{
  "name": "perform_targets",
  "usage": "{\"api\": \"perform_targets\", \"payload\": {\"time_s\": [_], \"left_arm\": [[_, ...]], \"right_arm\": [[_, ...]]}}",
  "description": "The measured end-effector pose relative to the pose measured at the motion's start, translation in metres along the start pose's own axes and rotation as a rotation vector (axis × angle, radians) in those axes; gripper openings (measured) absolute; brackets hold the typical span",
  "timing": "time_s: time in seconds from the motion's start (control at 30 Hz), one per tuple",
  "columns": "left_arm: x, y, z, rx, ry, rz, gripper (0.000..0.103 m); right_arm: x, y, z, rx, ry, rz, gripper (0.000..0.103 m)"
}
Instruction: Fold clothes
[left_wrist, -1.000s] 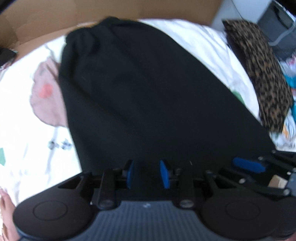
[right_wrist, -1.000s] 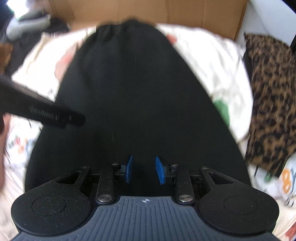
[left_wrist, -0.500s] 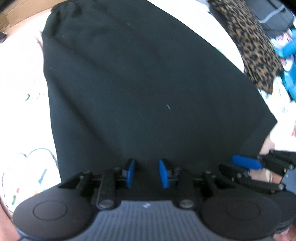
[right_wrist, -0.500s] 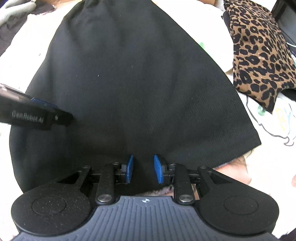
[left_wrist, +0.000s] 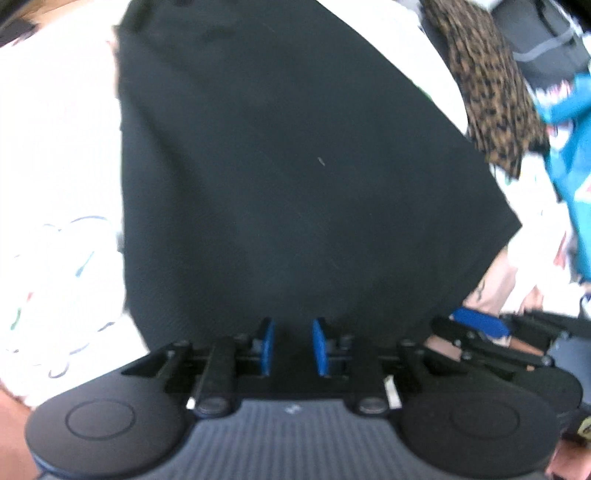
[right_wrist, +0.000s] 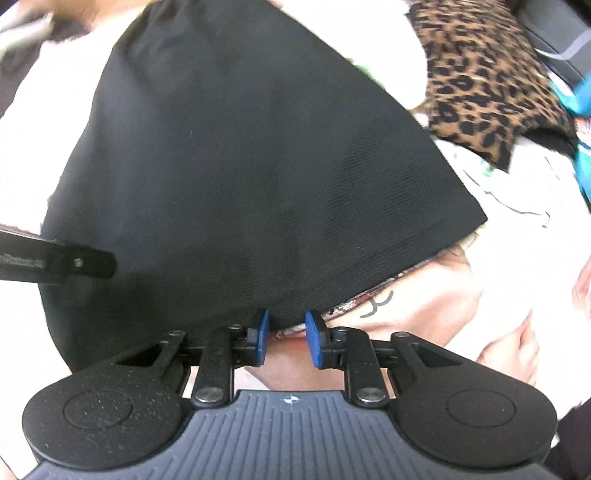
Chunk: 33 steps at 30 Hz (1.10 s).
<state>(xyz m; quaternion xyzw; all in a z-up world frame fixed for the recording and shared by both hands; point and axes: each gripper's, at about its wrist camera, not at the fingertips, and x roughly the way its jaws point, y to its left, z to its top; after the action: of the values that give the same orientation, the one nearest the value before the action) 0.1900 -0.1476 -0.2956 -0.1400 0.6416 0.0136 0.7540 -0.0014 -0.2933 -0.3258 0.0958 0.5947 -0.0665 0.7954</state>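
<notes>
A black garment (left_wrist: 295, 166) lies spread on a white printed sheet (left_wrist: 55, 184), its waist end far from me and its hem near me. My left gripper (left_wrist: 291, 332) is at the near hem with its jaws close together and black fabric between the blue pads (left_wrist: 266, 343). My right gripper (right_wrist: 285, 325) holds the same hem further right, where the garment (right_wrist: 240, 166) rises to its fingertips. Bare skin of a person's leg (right_wrist: 406, 295) shows under that hem. Each gripper also shows in the other's view, the right gripper's pad (left_wrist: 478, 322) and the left gripper's finger (right_wrist: 74, 263).
A leopard-print cloth (right_wrist: 487, 74) lies right of the black garment on the sheet. A turquoise item (left_wrist: 569, 147) sits further right, with a dark grey bag (left_wrist: 535, 40) behind it. A person's hand (right_wrist: 509, 350) rests at the lower right.
Both grippers have come lower and nearer along the garment. Its hem now reaches their pads and lies over the person's leg, and the cardboard at the back has left the view.
</notes>
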Motion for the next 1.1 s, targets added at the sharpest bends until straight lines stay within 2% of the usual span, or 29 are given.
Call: {"api": "perform_targets", "payload": {"time_s": [0.1,0.23,0.37,0.63,0.67,0.73,0.83,1.1], "left_arm": [[-0.024,0.024,0.010,-0.019,-0.036,0.038,0.024],[-0.048,0.060,0.023,-0.066,-0.068,0.084,0.024],[-0.058,0.084,0.029,-0.091,-0.088,0.120,0.024],[-0.042,0.113,0.029,-0.139,-0.073,0.120,0.024],[-0.038,0.114,0.027,-0.143,-0.068,0.117,0.024],[-0.031,0.100,-0.001,-0.143,-0.066,0.112,0.024],[-0.027,0.093,-0.025,-0.146,-0.062,0.109,0.024],[-0.022,0.100,-0.033,-0.197,-0.034,0.134,0.024]], "right_arm": [[-0.015,0.001,0.006,0.098,-0.037,0.047,0.028],[-0.030,0.016,0.022,0.158,-0.101,0.121,0.028],[-0.033,0.042,0.026,0.107,-0.139,0.158,0.028],[-0.030,0.086,0.013,-0.042,-0.144,0.180,0.030],[-0.030,0.092,0.010,-0.063,-0.141,0.180,0.030],[-0.032,0.105,0.003,-0.107,-0.136,0.179,0.030],[-0.028,0.121,-0.003,-0.142,-0.129,0.194,0.030],[-0.007,0.153,-0.014,-0.214,-0.084,0.239,0.030]]}}
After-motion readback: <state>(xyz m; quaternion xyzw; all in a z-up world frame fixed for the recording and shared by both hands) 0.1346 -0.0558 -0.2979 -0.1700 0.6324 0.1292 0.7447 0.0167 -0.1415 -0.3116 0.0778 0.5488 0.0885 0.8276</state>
